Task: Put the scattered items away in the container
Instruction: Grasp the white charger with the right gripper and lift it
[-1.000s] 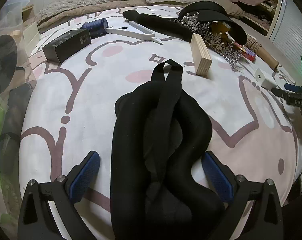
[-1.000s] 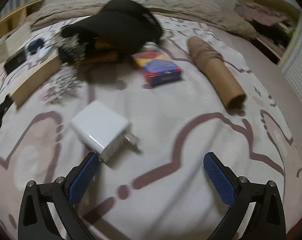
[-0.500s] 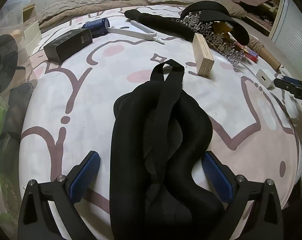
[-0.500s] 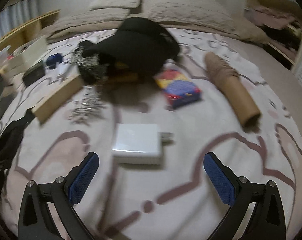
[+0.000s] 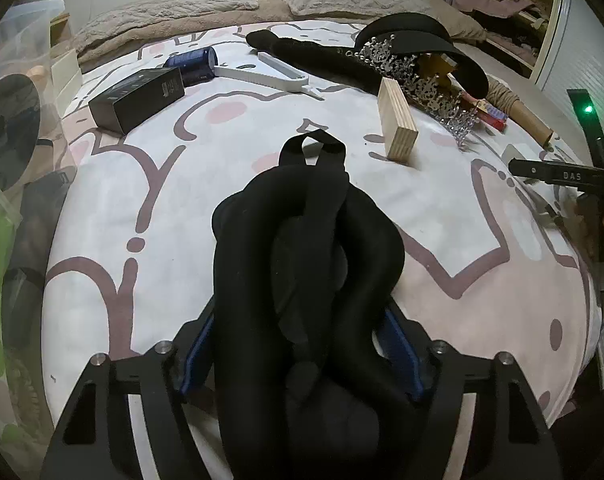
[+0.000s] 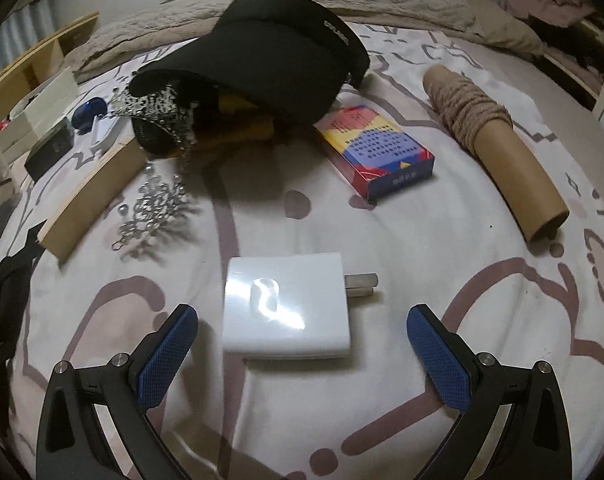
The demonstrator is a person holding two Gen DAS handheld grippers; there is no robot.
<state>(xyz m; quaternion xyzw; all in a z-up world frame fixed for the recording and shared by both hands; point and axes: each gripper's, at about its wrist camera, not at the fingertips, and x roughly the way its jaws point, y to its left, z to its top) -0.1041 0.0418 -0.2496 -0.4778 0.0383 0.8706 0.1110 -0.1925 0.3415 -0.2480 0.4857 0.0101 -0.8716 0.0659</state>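
My left gripper [image 5: 302, 344] is shut on a black padded eye mask [image 5: 305, 264] that lies on the patterned bed cover [image 5: 150, 208]; its strap loops away from me. My right gripper [image 6: 302, 344] is open, with a white plug charger [image 6: 286, 308] lying between its blue pads [image 6: 166, 356], prongs pointing right, untouched. A clear plastic container [image 5: 10, 128] stands at the bed's left edge in the left wrist view.
On the bed lie a wooden block [image 5: 397, 120], silver tiara [image 6: 154, 196], black visor cap [image 6: 278, 52], colourful card box [image 6: 377, 152], cardboard tube with twine [image 6: 497, 148], black box [image 5: 138, 98], blue can [image 5: 194, 64] and white hanger [image 5: 270, 72]. Pillows lie behind.
My left gripper has closed on the eye mask. My right gripper has moved left and forward, so the charger now sits between its open fingers.
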